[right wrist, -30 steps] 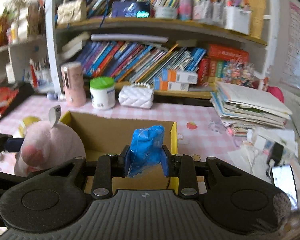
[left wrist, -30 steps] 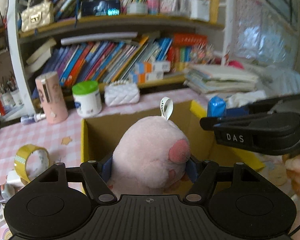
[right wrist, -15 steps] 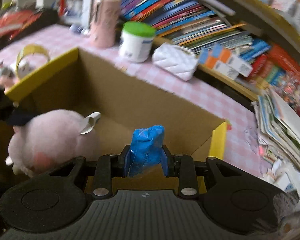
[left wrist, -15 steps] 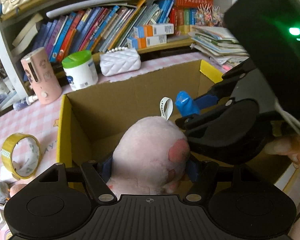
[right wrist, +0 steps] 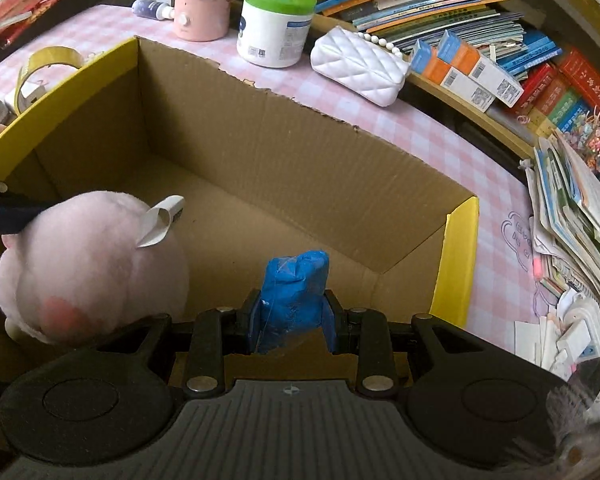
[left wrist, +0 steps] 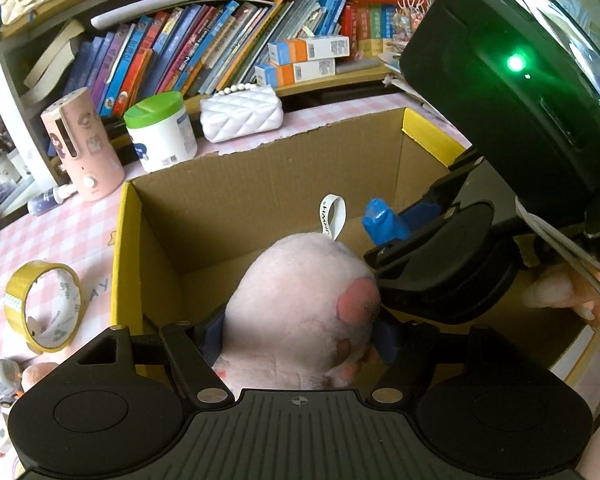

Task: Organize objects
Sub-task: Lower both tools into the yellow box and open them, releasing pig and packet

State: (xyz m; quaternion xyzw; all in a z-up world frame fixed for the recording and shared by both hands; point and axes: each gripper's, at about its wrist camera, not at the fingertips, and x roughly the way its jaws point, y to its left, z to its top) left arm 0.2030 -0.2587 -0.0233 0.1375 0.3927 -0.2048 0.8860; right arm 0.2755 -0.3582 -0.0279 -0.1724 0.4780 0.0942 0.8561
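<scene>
both loads are over the cardboard box (right wrist: 324, 128) now, so this looks like the drop-off step. the left gripper (left wrist: 300, 332) has the pink plush toy (left wrist: 300, 300) between its jaws, which have just been opening, though the pads seem to touch the plush yet. the right gripper (right wrist: 292, 320) is clamped on the blue wrapped packet (right wrist: 296, 292), upright, long axis running away along the fingers. the plush's tag loop points up toward the far wall. next: part both sets of jaws fully and lift clear.

Pink plush toy (left wrist: 300, 304) sits low inside the open cardboard box (right wrist: 300, 152), loop tag up; blue wrapped packet (right wrist: 294, 296) upright at its three o'clock.
</scene>
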